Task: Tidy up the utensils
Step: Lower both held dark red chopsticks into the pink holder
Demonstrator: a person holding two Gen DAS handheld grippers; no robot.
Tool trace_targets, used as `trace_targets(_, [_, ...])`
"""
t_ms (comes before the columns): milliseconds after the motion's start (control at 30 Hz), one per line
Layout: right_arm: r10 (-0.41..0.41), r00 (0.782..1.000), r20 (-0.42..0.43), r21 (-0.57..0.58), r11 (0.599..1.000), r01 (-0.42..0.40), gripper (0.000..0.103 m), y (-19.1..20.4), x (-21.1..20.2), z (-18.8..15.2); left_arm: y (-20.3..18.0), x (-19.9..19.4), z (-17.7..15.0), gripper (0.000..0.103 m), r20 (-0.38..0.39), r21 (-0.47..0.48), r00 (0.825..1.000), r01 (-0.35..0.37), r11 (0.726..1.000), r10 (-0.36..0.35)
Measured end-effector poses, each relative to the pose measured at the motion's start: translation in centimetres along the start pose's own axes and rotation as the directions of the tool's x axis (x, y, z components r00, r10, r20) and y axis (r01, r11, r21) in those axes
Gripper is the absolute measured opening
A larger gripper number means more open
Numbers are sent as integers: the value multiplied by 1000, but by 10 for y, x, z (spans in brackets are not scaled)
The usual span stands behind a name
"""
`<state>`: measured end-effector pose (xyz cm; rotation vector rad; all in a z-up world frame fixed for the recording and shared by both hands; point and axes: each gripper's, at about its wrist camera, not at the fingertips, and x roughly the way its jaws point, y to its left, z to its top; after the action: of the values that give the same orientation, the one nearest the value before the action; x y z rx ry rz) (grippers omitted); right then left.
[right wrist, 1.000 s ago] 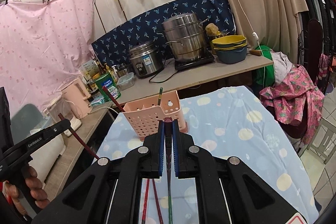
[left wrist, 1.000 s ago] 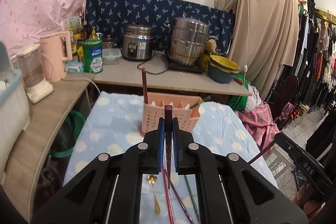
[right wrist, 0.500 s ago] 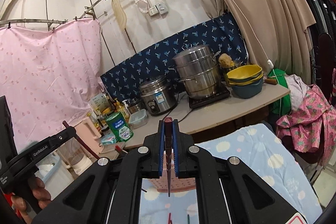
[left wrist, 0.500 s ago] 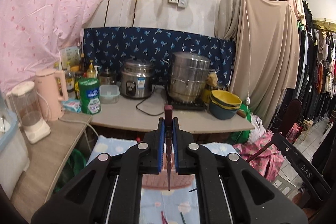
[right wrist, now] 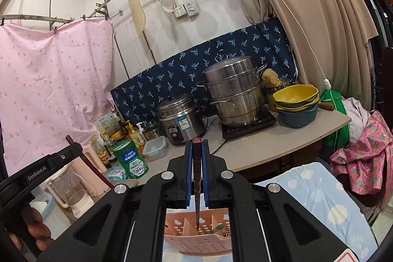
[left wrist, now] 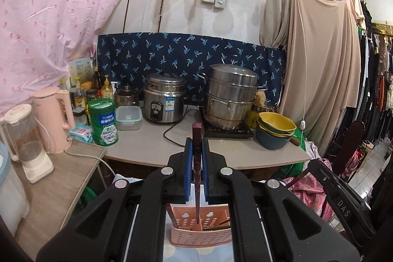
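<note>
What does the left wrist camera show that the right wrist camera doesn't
Only the left wrist view shows the clothes rack at the far right. Only the right wrist view shows the person's hand on the other gripper's handle. Both show a dark red chopstick clamped in each view's own gripper, left gripper and right gripper, above the pink utensil basket, plus the steel steamer pot.

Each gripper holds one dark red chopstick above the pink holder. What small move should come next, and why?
Probably lower both. The left gripper and right gripper each clamp a chopstick upright, tips hanging over the pink holder, not yet inside.
</note>
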<state>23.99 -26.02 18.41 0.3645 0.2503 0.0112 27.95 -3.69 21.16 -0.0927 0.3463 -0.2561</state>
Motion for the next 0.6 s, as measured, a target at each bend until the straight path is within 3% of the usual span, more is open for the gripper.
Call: trace_targets(600, [-19, 992, -123, -12, 1000, 17, 7, -4, 44, -38, 3, 35, -31, 7, -98, -1, 995, -2, 1000, 2])
